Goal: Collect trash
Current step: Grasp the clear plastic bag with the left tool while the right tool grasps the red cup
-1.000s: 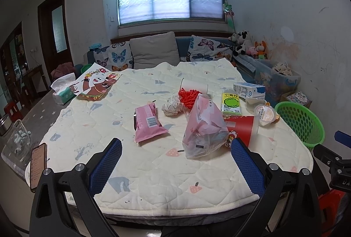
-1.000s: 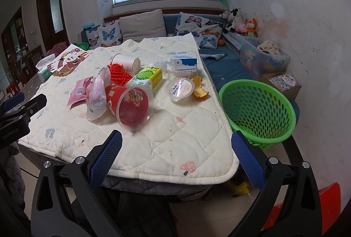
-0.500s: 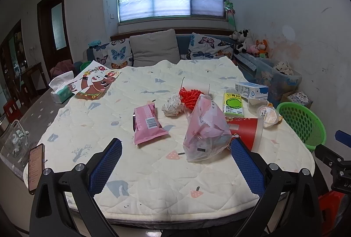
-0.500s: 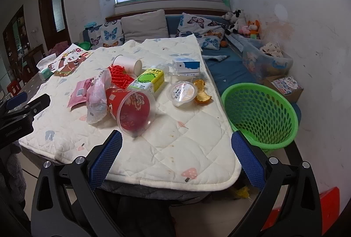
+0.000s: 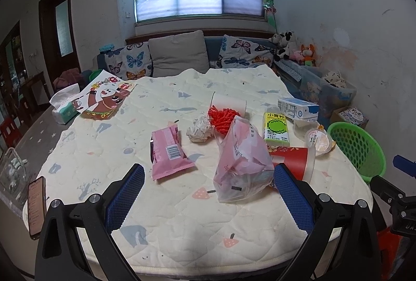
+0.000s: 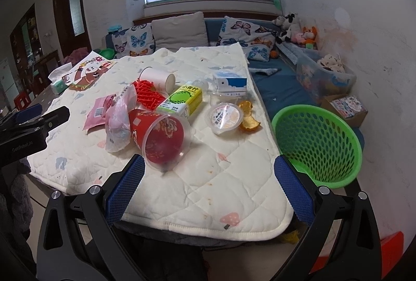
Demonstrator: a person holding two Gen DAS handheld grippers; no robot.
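Trash (image 5: 241, 161) lies on the worktop (image 6: 234, 182) beside a green basket (image 6: 317, 140). Left gripper (image 5: 208, 197) and right gripper (image 6: 209, 192) are both wide open, holding nothing.

The left gripper (image 5: 208, 190) and right gripper (image 6: 208, 187) both hover at the near edge of the quilted table (image 6: 234, 192), jaws spread wide, holding nothing.

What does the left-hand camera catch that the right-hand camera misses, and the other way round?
Only the left wrist view shows the crumpled white paper ball and the dark smartphone at the table's edge. Only the right wrist view shows the orange fruit peel and the blue sofa seat. Both show the red plastic cup lying on its side, the pink snack wrapper, the green plastic basket and the open, empty grippers.
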